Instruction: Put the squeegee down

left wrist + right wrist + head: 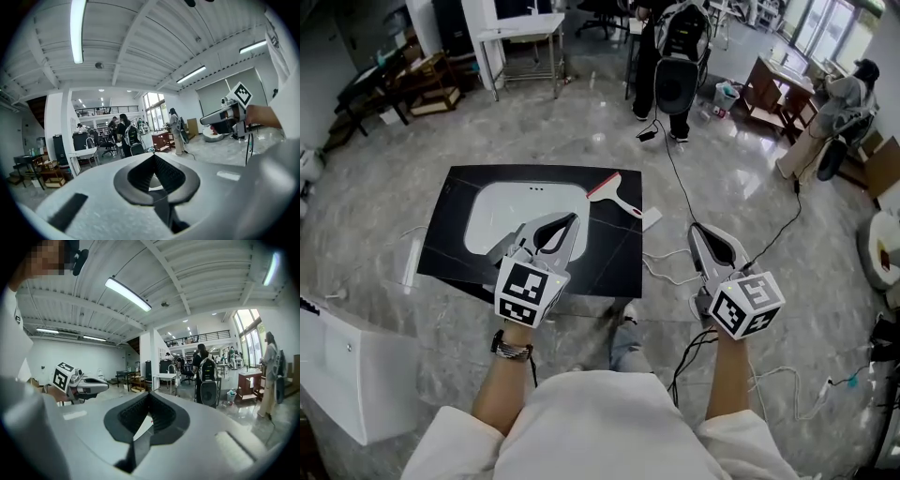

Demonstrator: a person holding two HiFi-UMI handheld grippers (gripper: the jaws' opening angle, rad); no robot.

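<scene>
The squeegee [616,193], red blade and white handle, lies flat on the black slab [609,258] at the back right corner of the white sink basin [502,211]. Nothing holds it. My left gripper [573,218] hovers over the slab's front, a hand's width short of the squeegee, with its tips touching and nothing between them. My right gripper [693,228] is raised to the right, off the slab and over the floor, also shut and empty. Both gripper views look out level across the hall, so the squeegee is hidden there; the jaw tips [153,155] [149,393] meet in each.
A white cabinet [347,366] stands at the near left. Cables [675,272] trail over the grey floor right of the slab, beside a small white scrap [651,218]. A person with a backpack [677,56] stands at the back. A white table [525,37] and wooden furniture [773,89] are further off.
</scene>
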